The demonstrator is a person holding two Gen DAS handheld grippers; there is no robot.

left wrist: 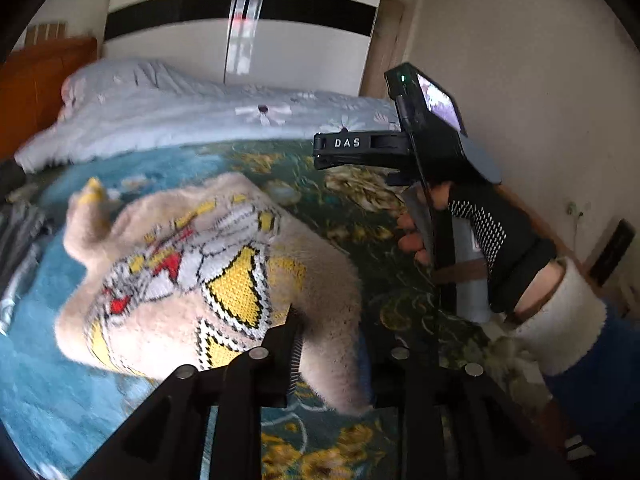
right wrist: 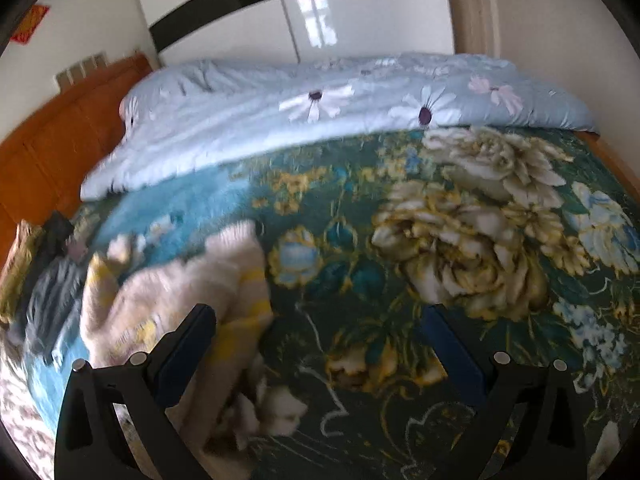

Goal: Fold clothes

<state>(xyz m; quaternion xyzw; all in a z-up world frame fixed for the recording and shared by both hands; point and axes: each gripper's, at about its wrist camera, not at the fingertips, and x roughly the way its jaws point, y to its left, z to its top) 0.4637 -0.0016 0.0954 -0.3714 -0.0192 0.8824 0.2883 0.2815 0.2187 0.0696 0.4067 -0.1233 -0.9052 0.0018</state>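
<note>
A fluffy beige sweater [left wrist: 208,276] with a yellow, white and red knit pattern lies bunched on the floral blanket. My left gripper [left wrist: 332,360] has its jaws around a fold of the sweater's lower right edge and grips it. In the left wrist view the right gripper [left wrist: 320,152] is held up in the air to the right, in a gloved hand. In the right wrist view the right gripper [right wrist: 320,344] is open and empty above the blanket, with the sweater [right wrist: 180,300] by its left finger [right wrist: 188,344].
The bed has a teal and dark green floral blanket [right wrist: 440,240]. A light blue daisy quilt [right wrist: 320,108] lies folded along the far side. Dark clothes [right wrist: 48,280] lie at the left. An orange wooden headboard [right wrist: 60,136] and a white wardrobe [right wrist: 320,20] stand behind.
</note>
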